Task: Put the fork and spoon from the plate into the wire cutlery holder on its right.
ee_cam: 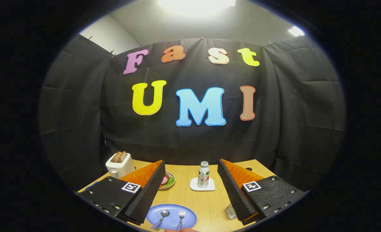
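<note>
A blue plate (172, 211) lies on the wooden table, low between my two fingers. On it rest a spoon (162, 216) and, to the spoon's right, a fork (181, 217), both with striped handles pointing toward me. The wire cutlery holder (230, 211) stands to the right of the plate, mostly hidden behind my right finger. My gripper (192, 174) hangs well above the table, open wide, with nothing between its fingers.
A white toaster (121, 164) with two slices of bread stands at the back left. A small plate of food (168, 180) peeks from behind my left finger. A white bottle (203, 175) stands on a white coaster (202, 185) mid-table.
</note>
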The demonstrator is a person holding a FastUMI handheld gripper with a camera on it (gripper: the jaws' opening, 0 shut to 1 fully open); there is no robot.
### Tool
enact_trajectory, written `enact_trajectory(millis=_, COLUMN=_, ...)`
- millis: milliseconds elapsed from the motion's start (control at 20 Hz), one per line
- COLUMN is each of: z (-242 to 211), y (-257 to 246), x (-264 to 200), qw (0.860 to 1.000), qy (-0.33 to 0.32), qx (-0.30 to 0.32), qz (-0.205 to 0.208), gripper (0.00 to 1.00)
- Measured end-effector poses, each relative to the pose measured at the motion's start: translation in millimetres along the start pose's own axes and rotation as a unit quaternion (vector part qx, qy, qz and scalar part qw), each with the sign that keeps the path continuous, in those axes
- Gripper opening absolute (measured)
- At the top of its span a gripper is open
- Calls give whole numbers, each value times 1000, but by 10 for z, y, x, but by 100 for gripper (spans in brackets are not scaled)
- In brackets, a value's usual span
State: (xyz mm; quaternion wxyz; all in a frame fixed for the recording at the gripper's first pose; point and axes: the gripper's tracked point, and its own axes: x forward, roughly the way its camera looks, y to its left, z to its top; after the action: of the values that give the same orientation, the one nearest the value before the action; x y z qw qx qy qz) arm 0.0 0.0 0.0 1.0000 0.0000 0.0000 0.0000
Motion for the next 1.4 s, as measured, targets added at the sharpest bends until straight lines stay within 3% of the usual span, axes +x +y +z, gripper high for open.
enact_trajectory(millis=750, z=79, y=-3, x=2, qw=1000, qy=-12, qx=-3, qz=3, gripper=99)
enact_trajectory(millis=1400, z=-296, y=53, x=81, qw=999, qy=39, qx=-21, qz=14, gripper=99)
